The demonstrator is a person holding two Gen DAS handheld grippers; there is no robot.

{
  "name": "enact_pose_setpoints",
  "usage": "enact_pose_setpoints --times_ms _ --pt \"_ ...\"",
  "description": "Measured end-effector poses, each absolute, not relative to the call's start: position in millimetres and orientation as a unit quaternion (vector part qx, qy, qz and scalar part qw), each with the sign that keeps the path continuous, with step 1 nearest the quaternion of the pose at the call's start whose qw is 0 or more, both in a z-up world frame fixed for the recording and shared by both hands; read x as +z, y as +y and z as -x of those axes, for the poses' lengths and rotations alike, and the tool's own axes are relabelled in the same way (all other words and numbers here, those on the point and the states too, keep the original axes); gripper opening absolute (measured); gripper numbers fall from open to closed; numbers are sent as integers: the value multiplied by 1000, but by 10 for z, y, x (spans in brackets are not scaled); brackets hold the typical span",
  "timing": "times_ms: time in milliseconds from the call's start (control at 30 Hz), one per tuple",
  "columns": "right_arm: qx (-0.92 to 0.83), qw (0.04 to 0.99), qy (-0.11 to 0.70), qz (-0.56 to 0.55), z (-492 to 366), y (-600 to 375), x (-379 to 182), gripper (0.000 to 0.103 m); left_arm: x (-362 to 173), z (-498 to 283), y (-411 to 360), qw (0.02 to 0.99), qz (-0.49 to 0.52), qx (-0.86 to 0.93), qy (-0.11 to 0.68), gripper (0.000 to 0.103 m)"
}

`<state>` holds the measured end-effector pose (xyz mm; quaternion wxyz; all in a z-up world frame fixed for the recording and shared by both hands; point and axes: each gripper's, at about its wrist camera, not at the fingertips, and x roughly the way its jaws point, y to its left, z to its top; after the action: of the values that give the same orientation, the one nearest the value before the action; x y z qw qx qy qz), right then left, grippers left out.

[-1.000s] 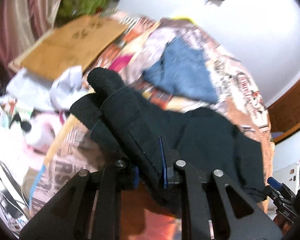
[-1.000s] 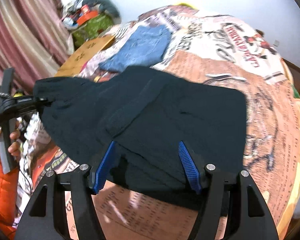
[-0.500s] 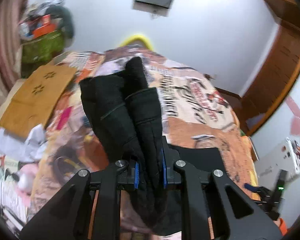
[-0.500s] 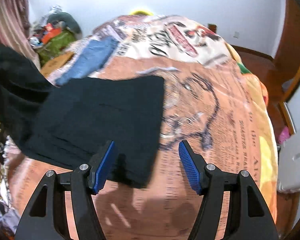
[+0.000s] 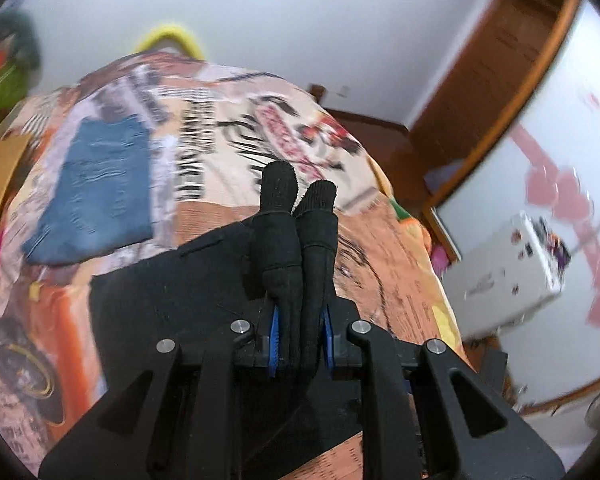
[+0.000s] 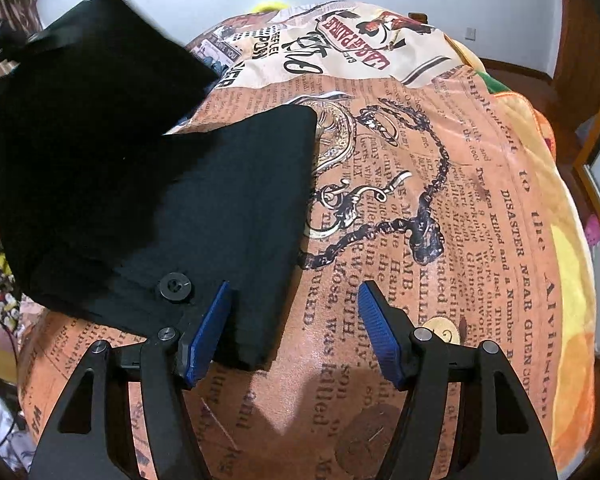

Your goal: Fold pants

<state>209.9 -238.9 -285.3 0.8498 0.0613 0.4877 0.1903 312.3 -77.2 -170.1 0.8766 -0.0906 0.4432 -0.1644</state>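
Black pants [image 6: 220,200] lie on the printed bedspread [image 6: 440,220], waist button near the front. My left gripper [image 5: 300,340] is shut on a bunched black end of the pants [image 5: 296,240], which sticks up between the blue pads. In the right wrist view that lifted part [image 6: 92,80] hangs over the left half of the flat pants. My right gripper [image 6: 294,332] stands open just above the bed at the pants' near right corner; its left pad [image 6: 206,336] is over the cloth, its right pad [image 6: 380,340] over bare bedspread, with nothing pinched.
Folded blue jeans [image 5: 100,188] lie further up the bed on the left. A wooden door frame [image 5: 500,80] and a white box [image 5: 508,272] stand to the right of the bed. Clutter [image 6: 0,300] lies off the bed's left edge.
The left gripper has carried the gripped pants end up and across to the right, over the flat part. The right gripper has shifted right and down to the pants' near right corner, still open.
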Motion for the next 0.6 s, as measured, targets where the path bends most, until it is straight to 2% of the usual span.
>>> enact_pose_setpoints --times_ms 200,433,500,600 --pt "196 848 488 -69 -2095 -2391 -2861 63 -1901 -3015 -1379 860 33 -218 459 17" --pt "195 846 490 -81 -2050 -2434 -2829 63 -2306 -2924 -1575 831 -3 -230 507 18" --pt "194 847 489 -81 -2026 -2450 -2810 63 -2370 -2842 -1606 823 -18 -234 517 21" --pt "192 848 489 -76 -1954 -2453 -2767 63 -2407 -2764 -1612 812 -29 -243 530 43"
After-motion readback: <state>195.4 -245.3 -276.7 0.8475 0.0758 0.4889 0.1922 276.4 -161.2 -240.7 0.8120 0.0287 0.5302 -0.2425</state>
